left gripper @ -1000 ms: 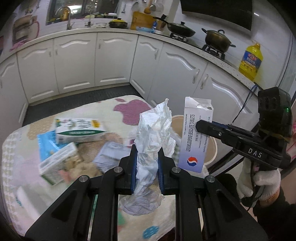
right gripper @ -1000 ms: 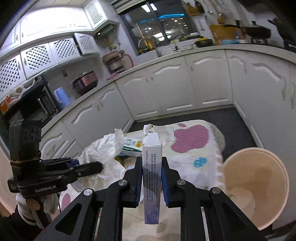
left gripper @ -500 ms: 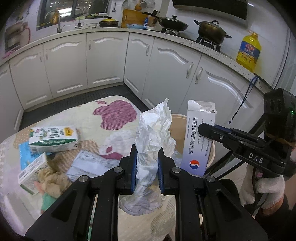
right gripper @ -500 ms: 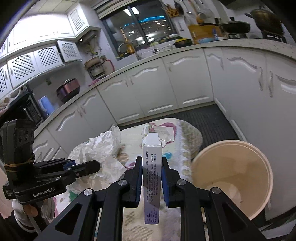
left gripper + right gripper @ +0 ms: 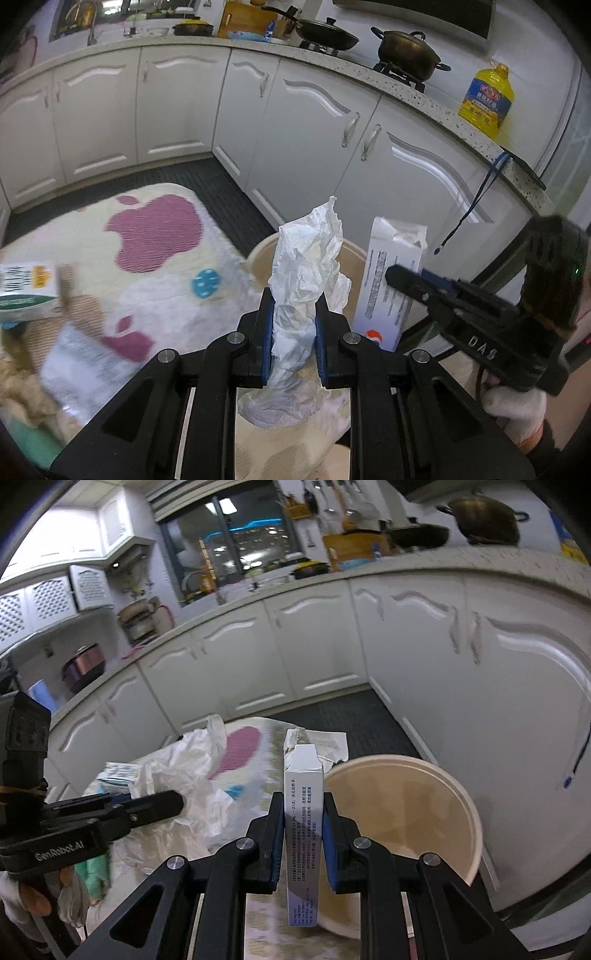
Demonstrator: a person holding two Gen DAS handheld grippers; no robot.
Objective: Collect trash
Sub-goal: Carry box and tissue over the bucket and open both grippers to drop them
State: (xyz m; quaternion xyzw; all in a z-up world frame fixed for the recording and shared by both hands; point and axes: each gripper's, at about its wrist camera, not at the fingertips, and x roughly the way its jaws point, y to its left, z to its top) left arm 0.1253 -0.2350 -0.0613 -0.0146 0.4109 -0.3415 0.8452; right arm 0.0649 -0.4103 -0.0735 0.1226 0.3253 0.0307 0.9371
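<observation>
the crumpled white plastic wrapper (image 5: 306,295) stands upright between the fingers (image 5: 267,339) of the left gripper (image 5: 293,341), pinched at its middle; its creased top flares above the blue pads and a wadded tail hangs below them. just to its right, the tall white tablet box (image 5: 303,827) is clamped on its narrow sides by the right gripper (image 5: 303,843), whose fingers (image 5: 277,843) press flat against it. the box is upright, its top flap torn open and ragged, with small print down the face and a red-and-blue mark near the bottom in the left view (image 5: 391,288).

both pieces are held up in the air at the counter's corner, close to the beige round bin (image 5: 413,812). in the left view the wrapper hides part of the bin's rim (image 5: 258,258); in the right view the box's lower end overlaps the bin's near left edge, and the bin's mouth lies wide and unobstructed to the right.

the counter (image 5: 155,236) wears a cream cloth with purple apple shapes and a blue dot. on it, blurred, lie a green-and-white carton (image 5: 29,291), a flat grey packet (image 5: 81,365) and more crumpled scraps at the left edge. beyond the bin runs a dark floor strip (image 5: 332,716) and then white cabinet doors (image 5: 314,140). a gloved hand (image 5: 517,413) grips the right gripper's handle.
</observation>
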